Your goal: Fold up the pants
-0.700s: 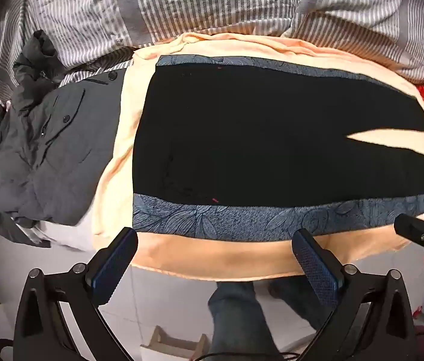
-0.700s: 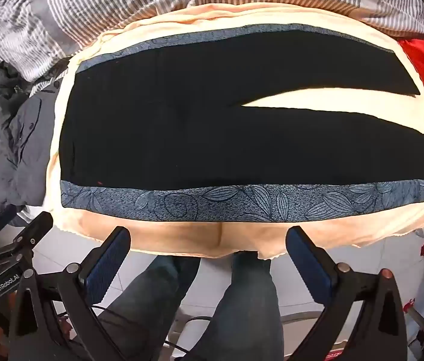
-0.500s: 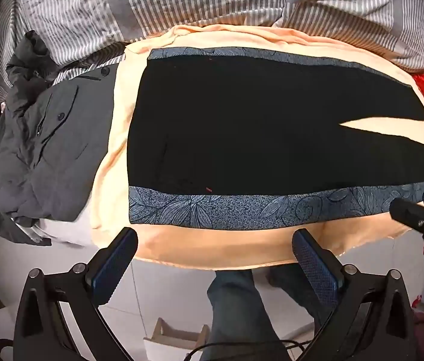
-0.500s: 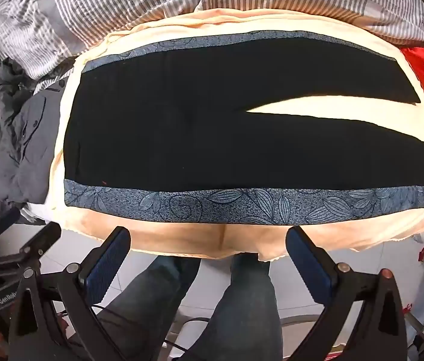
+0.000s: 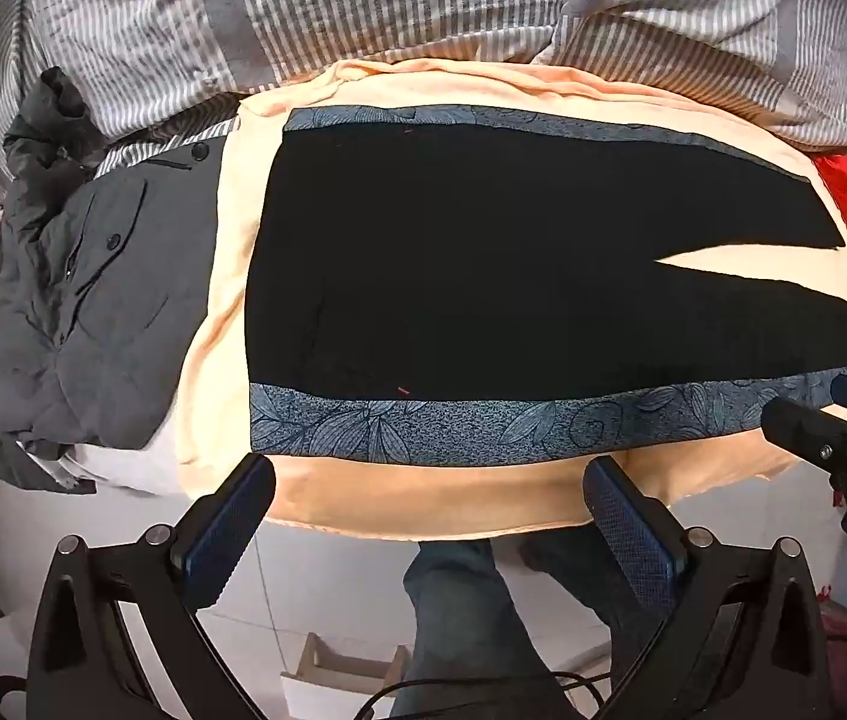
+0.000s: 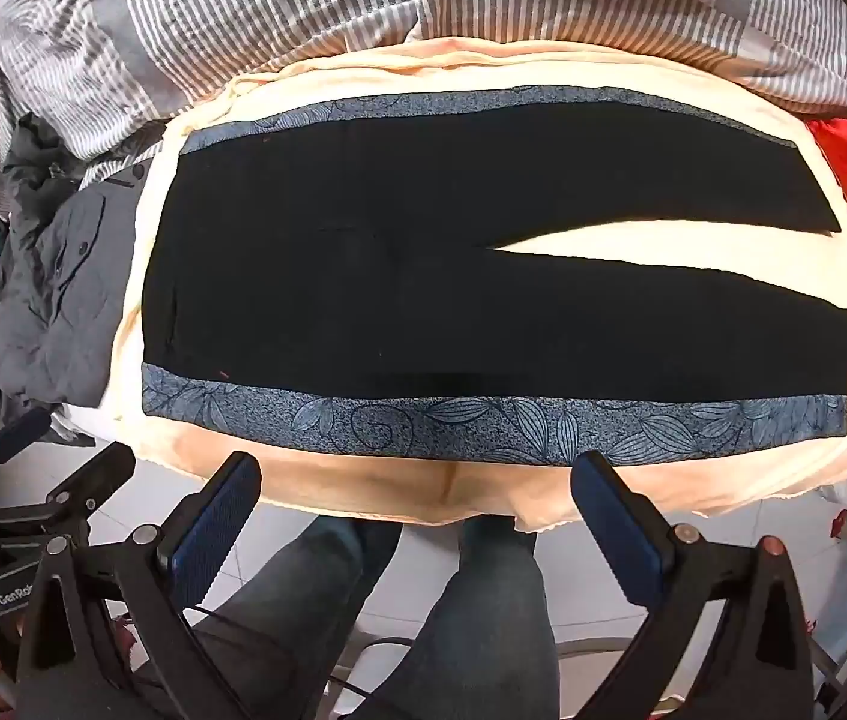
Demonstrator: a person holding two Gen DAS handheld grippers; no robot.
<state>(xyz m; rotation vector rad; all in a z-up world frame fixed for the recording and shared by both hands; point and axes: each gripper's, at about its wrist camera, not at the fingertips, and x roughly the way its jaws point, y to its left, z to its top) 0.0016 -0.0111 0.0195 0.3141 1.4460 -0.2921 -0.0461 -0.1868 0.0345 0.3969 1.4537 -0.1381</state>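
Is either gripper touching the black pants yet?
Apart. Each wrist view shows its open gripper, left and right, empty and short of the pants, with floor between its fingers.

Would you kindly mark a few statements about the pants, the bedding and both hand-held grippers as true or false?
1. The black pants lie spread flat with the two legs apart. True.
2. The left hand-held gripper is clamped on the pants. False: it is open and holds nothing.
3. A grey jacket lies beside the waist end of the pants. True.
4. The pants lie directly on the striped duvet. False: they lie on a peach sheet with blue leaf-patterned bands.
5. The right hand-held gripper is open. True.
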